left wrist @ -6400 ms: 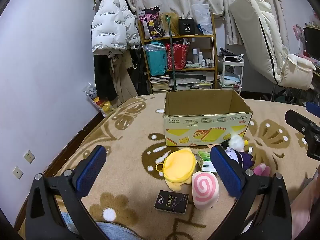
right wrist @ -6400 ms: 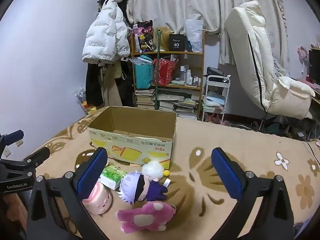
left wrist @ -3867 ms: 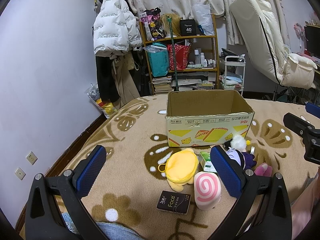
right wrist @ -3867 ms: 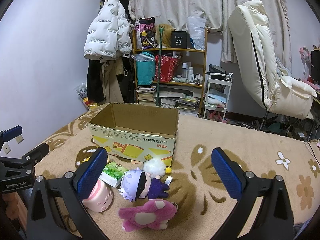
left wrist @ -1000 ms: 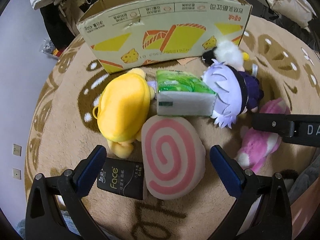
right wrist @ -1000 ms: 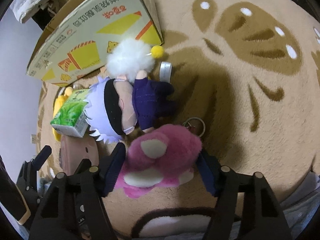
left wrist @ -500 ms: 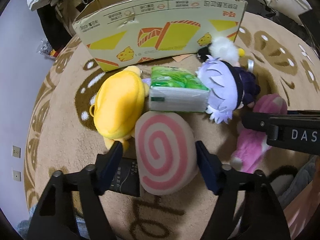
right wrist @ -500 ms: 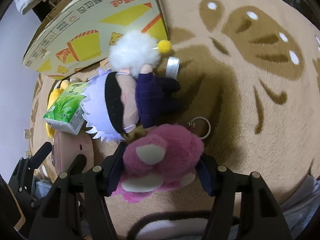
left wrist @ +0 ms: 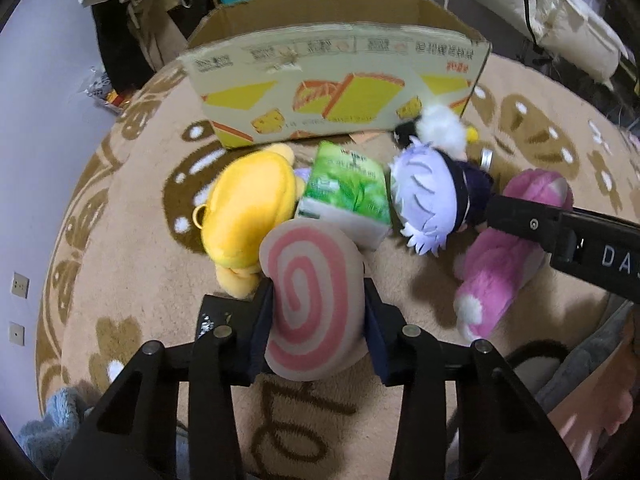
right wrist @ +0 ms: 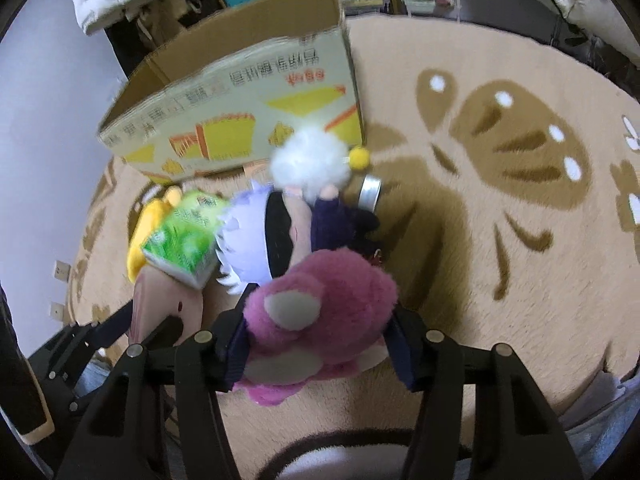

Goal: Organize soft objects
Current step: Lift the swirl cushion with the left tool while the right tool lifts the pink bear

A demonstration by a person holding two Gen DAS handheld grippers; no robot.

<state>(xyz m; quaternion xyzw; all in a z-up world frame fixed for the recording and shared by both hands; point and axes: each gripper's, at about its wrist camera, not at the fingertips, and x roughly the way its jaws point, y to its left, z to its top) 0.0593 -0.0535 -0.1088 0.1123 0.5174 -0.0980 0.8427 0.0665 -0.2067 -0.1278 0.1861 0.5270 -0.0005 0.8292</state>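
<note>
My left claw pinches the pink swirl plush between its pads. My right claw squeezes the pink bear plush; the cardboard box sits ahead.

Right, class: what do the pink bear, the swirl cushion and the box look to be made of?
Pink bear: shaggy plush, fuzzy pile.
Swirl cushion: smooth short-pile fabric, probably stuffed; it looks pinched between the fingers.
Box: corrugated cardboard, brown inside, matte printed outside, worn top edge.
</note>
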